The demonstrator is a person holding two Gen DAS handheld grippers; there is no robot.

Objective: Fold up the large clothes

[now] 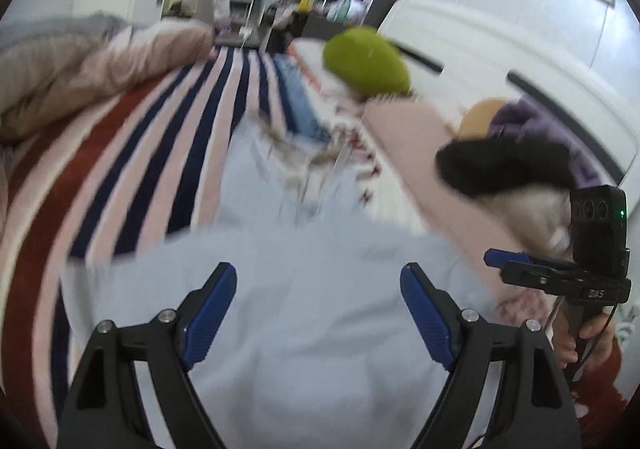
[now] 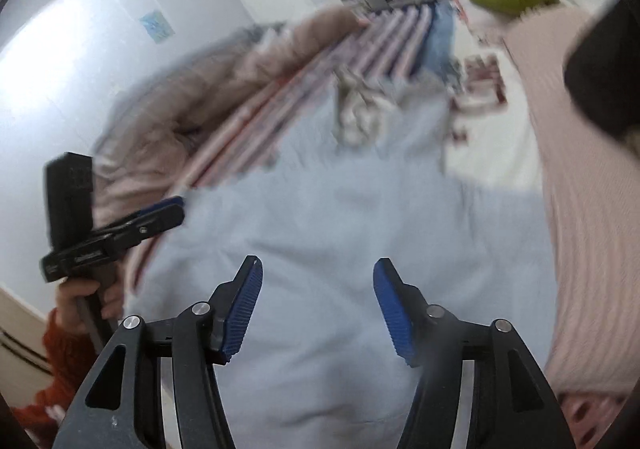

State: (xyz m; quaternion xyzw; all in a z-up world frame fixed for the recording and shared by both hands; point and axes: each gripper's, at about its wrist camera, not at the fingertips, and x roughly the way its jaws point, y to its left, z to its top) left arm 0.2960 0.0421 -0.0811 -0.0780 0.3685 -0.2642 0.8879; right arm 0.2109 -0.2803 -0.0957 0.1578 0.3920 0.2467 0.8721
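A large pale blue garment [image 1: 304, 289] lies spread on a bed with a striped blanket [image 1: 120, 153]. It also fills the middle of the right wrist view [image 2: 320, 217]. My left gripper [image 1: 318, 281] is open and empty, hovering just above the garment. My right gripper [image 2: 318, 277] is open and empty above the same cloth. The right gripper shows at the right edge of the left wrist view [image 1: 496, 259]. The left gripper shows at the left of the right wrist view [image 2: 176, 207]. Both views are blurred by motion.
A green cushion [image 1: 366, 65] sits at the far end by a white headboard [image 1: 500, 49]. A black plush thing [image 1: 504, 165] and a pink ribbed pillow [image 2: 588, 209] lie on the right. A crumpled beige duvet [image 1: 80, 65] lies on the left. Shelves stand beyond the bed.
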